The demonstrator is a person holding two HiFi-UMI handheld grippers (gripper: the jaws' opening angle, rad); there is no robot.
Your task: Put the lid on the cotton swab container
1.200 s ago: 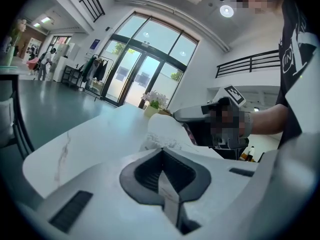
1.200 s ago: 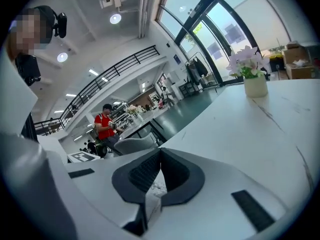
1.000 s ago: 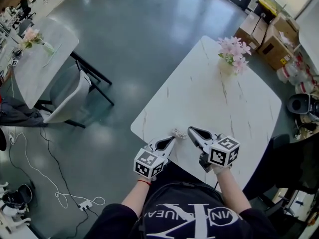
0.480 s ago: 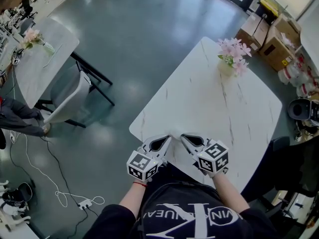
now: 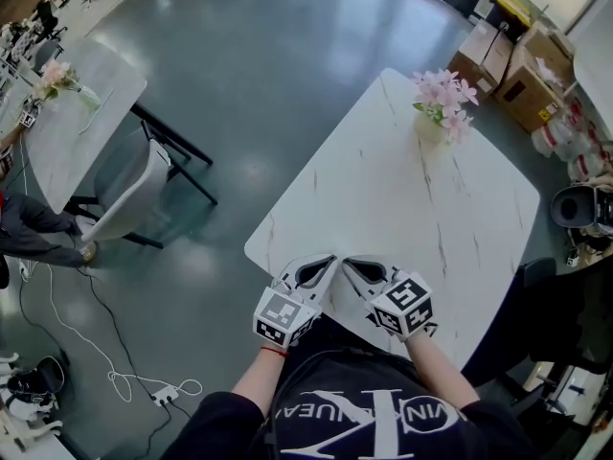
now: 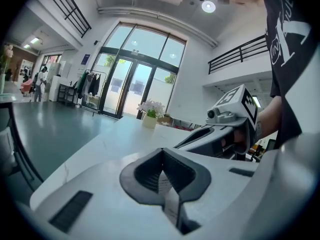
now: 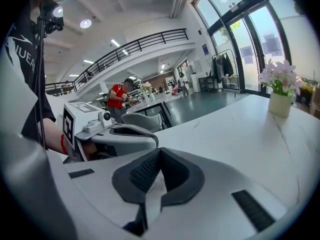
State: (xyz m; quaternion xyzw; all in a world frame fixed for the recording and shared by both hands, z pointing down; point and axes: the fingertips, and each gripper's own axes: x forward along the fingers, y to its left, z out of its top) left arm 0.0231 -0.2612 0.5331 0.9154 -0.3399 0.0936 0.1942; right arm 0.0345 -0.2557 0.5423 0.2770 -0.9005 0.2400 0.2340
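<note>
Cotton swab container, lid: not made out; perhaps hidden where both gripper tips meet.
Left gripper (image 5: 329, 261): jaws closed to a slit; pale sliver (image 6: 161, 182) inside, unidentifiable.
Right gripper (image 5: 351, 263): likewise.
Table (image 5: 412, 199): near edge under the tips; flower vase (image 5: 436, 123) far.

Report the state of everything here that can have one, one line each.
Left grey hand-held gripper: jaws together, nothing seen between them.
Right grey hand-held gripper: jaws together, nothing seen between them.
Pale vase of pink flowers: upright, on the far part of the white marble table.
Cotton swab container and lid: not visible in any view.
</note>
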